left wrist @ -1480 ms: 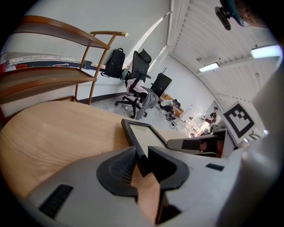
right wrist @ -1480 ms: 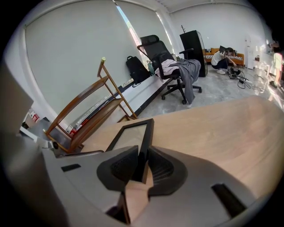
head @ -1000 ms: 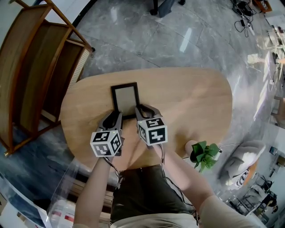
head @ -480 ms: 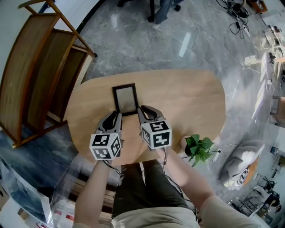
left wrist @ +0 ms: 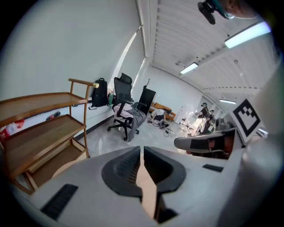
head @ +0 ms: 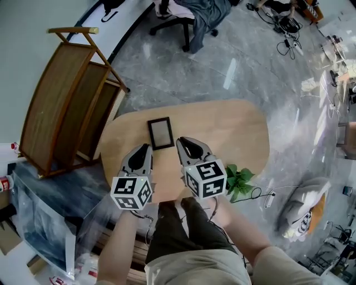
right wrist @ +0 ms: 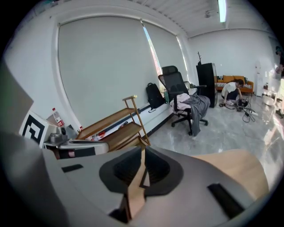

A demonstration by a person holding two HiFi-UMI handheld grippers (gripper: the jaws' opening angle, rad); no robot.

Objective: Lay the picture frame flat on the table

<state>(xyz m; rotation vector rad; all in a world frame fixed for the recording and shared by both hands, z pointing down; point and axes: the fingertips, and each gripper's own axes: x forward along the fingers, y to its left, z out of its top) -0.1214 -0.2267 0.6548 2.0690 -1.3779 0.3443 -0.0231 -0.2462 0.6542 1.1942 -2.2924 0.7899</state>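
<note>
Nearest: left tool (head: 142, 149), held over the near edge of the worktop (head: 233, 125). Jaws together in the left gripper view (left wrist: 142, 149), nothing between them.

Alongside, to its right: right tool (head: 188, 142), likewise over the near edge. Jaws together in the right gripper view (right wrist: 143, 151), nothing clamped.

At the near right edge of the worktop, just beside the right tool: small potted plant (head: 237, 179), green leaves.

Just beyond the two tool tips, roughly between them: picture frame (head: 161, 133), dark border, pale centre. Lies flat on the worktop, long side pointing away from the person; apart from the right tool, close to the tip of the left one, contact not visible.

Left of the worktop, on the floor: wooden shelf rack (head: 69, 106), several tiers.

Farthest, across grey marbled floor: office chair (head: 186, 14) with grey cloth draped over it.
</note>
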